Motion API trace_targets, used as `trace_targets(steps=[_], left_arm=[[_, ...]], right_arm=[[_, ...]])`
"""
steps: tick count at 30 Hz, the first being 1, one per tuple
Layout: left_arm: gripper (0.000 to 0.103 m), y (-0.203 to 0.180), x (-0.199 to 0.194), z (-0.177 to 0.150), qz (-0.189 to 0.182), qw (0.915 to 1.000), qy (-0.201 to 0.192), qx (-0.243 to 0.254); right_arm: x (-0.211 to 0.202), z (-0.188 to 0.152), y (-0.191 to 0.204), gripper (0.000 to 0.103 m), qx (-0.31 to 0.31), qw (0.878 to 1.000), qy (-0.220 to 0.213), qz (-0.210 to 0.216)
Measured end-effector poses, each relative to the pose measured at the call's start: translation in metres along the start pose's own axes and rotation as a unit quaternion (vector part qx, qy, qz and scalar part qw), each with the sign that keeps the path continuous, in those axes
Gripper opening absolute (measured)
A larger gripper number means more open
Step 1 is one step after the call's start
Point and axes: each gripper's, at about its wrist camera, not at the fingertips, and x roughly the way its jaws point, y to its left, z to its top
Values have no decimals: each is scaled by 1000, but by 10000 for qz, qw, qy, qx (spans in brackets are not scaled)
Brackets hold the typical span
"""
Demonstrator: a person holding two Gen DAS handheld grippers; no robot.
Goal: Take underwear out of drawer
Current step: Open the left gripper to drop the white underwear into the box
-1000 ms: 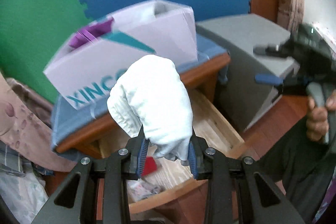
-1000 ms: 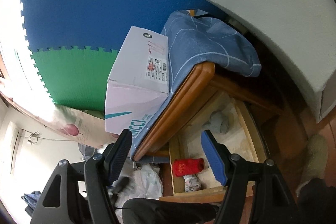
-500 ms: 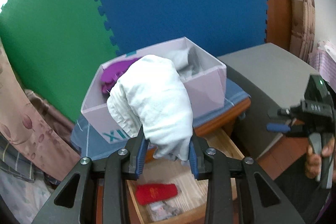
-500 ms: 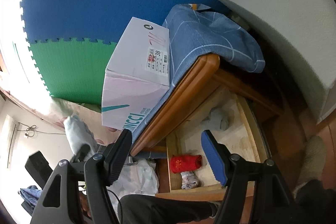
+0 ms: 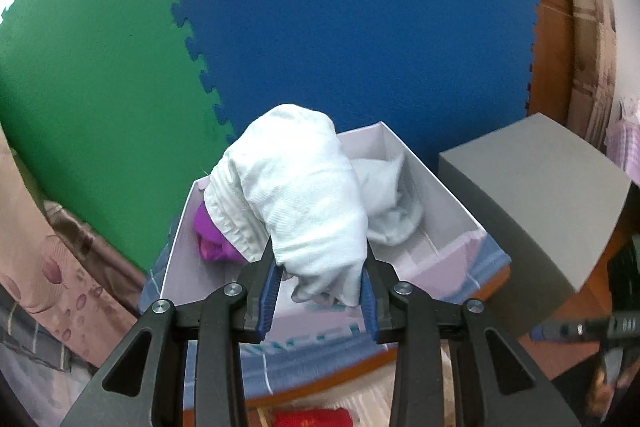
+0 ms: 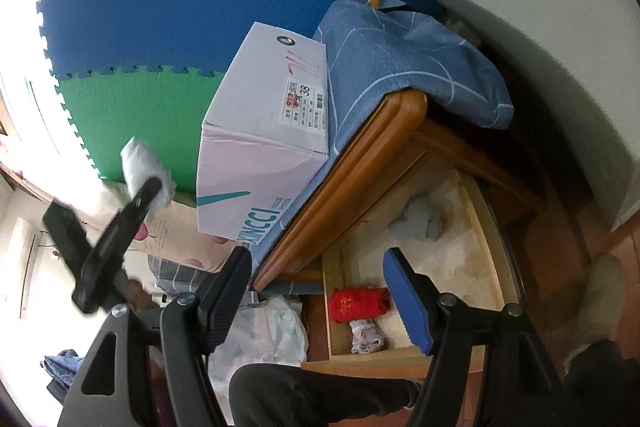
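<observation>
Two foam wall mats [image 5: 320, 27] | left gripper [image 5: 319, 293] clamps white underwear [image 5: 296, 195] | right gripper [image 6: 320, 295] spread, empty | drawer [image 6: 492, 235] open

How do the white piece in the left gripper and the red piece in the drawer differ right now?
The white underwear is clamped between the left gripper pads, held up in front of the open box; the red underwear lies untouched on the floor of the drawer. The white one hangs loose and bunched; the red one is a neat compact roll. Both are soft folded cloth.
</observation>
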Motion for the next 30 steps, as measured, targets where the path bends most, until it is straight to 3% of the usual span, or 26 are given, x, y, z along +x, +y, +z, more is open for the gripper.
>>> trace_targets(steps=[6,13,17,19,22,25,27,30], left_arm=[[32,25,44,30,-198,9990,315,-239],[37,24,95,42,-305,9959,806,-264],[42,18,107,46,-207,9964,810,-127],[66,16,109,48,-145,9967,796,-63],[89,12,107,50,110,9981,613,41],[100,11,98,51,532,9976,438,96],[100,16,86,49,677,9973,284,-23],[100,35,55,37,492,9977,-51,-453]], right_arm=[[3,0,1,71,8,9999,90,44],[6,-2,1,71,-20,9998,213,46],[7,-1,0,71,-19,9997,256,16],[8,-2,0,71,-41,9996,281,-14],[12,-4,3,71,-137,9992,361,-102],[20,-10,10,71,-462,9968,498,-420],[28,-17,19,71,-862,9915,624,-750],[48,-32,32,71,-1555,9743,1025,-1271]])
